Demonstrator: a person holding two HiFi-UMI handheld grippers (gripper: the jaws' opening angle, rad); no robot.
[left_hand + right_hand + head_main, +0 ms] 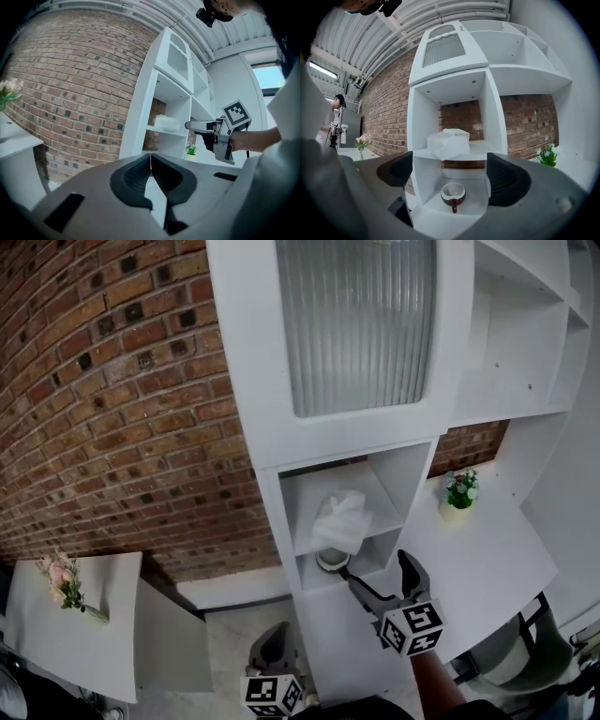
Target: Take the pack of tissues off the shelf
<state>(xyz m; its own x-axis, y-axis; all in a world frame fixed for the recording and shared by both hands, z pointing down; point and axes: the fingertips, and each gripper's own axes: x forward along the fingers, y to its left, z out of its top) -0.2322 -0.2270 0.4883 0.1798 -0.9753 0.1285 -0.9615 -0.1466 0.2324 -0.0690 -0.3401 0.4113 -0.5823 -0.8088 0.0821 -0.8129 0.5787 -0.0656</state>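
Note:
The white pack of tissues (342, 519) lies on the middle shelf of a tall white shelf unit (272, 512), with one tissue sticking up from its top. In the right gripper view the pack (449, 143) is straight ahead and a little above the jaws. My right gripper (377, 568) is held level in front of the compartment below the pack, open, with nothing between its pads (506, 180). My left gripper (273, 638) hangs lower and nearer me, left of the shelf unit, its jaws shut and empty (150, 164). From there the right gripper (206, 126) shows short of the pack (167, 123).
A brown-and-white cup (453, 193) stands in the compartment under the tissues. A small potted plant (459, 491) sits on the white counter (487, 559) to the right. A flower vase (61, 582) stands on a white table at the left. A brick wall (112, 399) runs behind.

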